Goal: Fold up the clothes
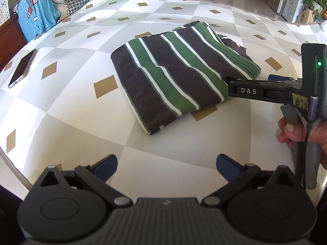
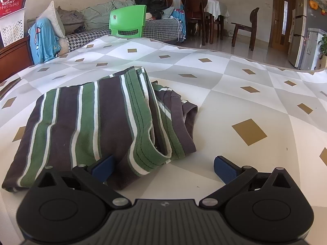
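- Left gripper (image 1: 166, 168) at 6 o'clock, jaws spread, over bare mat (image 1: 184, 143).
- Right gripper (image 2: 163, 169) jaws spread; left finger sits at the shirt (image 2: 98, 122) hem.
- Shirt folded mid-mat; dark sleeve bunched at its far-right side, partly hidden.
- Phone (image 1: 22, 68) at 9 o'clock.
- Green chair (image 2: 127, 21) at 12, cut off by the mat's edge.
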Available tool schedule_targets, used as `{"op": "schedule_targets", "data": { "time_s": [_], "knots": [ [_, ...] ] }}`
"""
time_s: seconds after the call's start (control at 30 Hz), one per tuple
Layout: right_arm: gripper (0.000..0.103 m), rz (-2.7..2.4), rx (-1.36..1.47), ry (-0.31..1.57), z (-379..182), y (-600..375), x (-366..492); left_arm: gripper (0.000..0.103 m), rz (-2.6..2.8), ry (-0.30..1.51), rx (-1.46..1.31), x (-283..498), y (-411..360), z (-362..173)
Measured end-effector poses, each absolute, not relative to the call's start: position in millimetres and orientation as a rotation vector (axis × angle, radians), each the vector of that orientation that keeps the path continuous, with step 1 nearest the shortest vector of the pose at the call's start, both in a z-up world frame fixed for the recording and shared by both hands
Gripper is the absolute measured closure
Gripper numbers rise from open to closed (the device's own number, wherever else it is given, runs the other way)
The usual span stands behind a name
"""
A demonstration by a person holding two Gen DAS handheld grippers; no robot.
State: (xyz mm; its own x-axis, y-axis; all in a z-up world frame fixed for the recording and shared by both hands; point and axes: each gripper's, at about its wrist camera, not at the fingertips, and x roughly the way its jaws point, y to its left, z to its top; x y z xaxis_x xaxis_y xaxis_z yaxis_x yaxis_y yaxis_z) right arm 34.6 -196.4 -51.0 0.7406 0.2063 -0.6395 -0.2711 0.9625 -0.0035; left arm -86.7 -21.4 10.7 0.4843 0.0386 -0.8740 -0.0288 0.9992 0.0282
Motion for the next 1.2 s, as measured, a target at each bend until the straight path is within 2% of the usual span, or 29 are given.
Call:
{"op": "schedule_targets", "data": {
  "time_s": [0.5, 0.9, 1.03, 1.2],
  "knots": [
    [0.001, 0.264, -0.095, 0.687, -50.9, -196.6, 34.9, 0.000, 0.079, 0.987, 0.016, -108.1, -23.7, 46.3],
    [0.001, 0.265, -0.095, 0.687, -50.6, -196.6, 35.2, 0.000, 0.126, 0.807, 0.122, -130.7, -45.3, 85.3],
    [0.001, 0.264, -0.095, 0.686, -50.6, -196.5, 35.1, 0.000, 0.125, 0.835, 0.101, -127.0, -44.6, 89.3],
    [0.001, 0.265, -0.095, 0.686, -50.7, -196.5, 35.1, 0.000, 0.048, 0.963, -0.060, -108.8, -29.1, 80.6]
  ]
}}
